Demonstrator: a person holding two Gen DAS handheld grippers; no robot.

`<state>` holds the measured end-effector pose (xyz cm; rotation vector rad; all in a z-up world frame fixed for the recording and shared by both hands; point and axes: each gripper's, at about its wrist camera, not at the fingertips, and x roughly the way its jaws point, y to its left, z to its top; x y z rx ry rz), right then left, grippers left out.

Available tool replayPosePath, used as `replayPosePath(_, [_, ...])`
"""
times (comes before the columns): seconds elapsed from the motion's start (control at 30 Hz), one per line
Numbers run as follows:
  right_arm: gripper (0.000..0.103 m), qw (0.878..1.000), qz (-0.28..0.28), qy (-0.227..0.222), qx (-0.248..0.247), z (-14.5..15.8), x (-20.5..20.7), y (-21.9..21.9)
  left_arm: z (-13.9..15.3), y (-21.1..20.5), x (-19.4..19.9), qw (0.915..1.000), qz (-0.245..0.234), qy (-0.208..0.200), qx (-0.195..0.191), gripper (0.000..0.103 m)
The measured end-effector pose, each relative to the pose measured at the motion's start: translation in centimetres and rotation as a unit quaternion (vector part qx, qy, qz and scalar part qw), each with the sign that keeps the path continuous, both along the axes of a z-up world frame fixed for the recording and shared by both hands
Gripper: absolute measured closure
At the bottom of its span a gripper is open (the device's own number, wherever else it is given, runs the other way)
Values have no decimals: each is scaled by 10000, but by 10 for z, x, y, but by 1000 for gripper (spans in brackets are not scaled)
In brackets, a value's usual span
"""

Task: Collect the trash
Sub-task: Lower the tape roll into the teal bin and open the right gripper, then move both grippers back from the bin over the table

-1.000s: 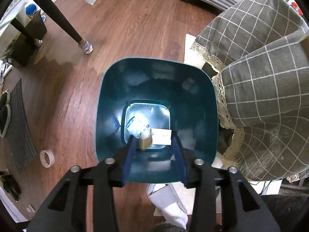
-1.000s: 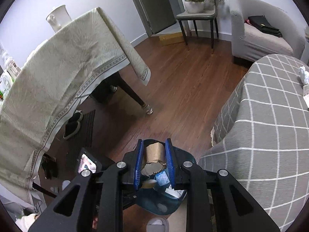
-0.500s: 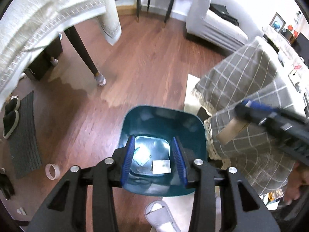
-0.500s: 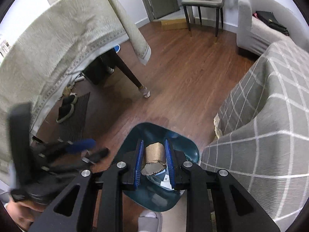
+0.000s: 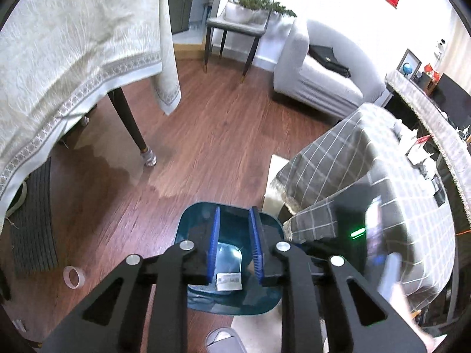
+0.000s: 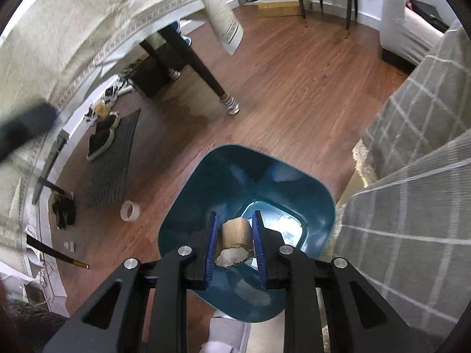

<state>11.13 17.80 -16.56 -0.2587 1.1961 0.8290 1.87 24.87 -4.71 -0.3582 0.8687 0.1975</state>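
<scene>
A teal trash bin (image 5: 194,223) stands on the wood floor beside the checked sofa cover; it also shows in the right wrist view (image 6: 235,176). A white label (image 5: 229,281) and other scraps lie at its bottom. My left gripper (image 5: 234,242) is open and empty, high above the bin. My right gripper (image 6: 234,236) is shut on a brown cardboard tube (image 6: 235,239) and holds it over the bin's mouth. The right gripper appears blurred at the right of the left wrist view (image 5: 374,235).
A table with a cream cloth (image 5: 73,44) and dark leg (image 5: 129,126) stands left. A tape roll (image 6: 130,211) and a grey mat (image 6: 113,158) with slippers lie on the floor. A checked sofa cover (image 6: 412,206) is right. My slipper (image 5: 225,339) is below the bin.
My left gripper rose and pulled back from the bin, empty. My right gripper moved down over the bin with the tube still held.
</scene>
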Motion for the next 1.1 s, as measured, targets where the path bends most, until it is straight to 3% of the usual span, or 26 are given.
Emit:
replayPosePath(0.23, [77, 9996, 164, 134, -185, -35, -8, 20, 28, -4, -8, 9995, 79, -295, -74, 84])
replayPosePath(0.33, [61, 9994, 154, 223, -238, -45, -7, 23, 39, -7, -11, 9990, 73, -423, -113, 84])
replayPosePath(0.47, [60, 9990, 206, 223, -339, -50, -10, 21, 47, -12, -12, 9986, 29, -519, -132, 83])
replayPosePath(0.73, [60, 9994, 160, 171, -239, -31, -9, 11, 55, -12, -15, 9983, 64, -580, 2, 83])
replayPosePath(1.1, [67, 9989, 210, -331, 256, 34, -10, 2, 63, -10, -18, 9977, 128, -664, 102, 83])
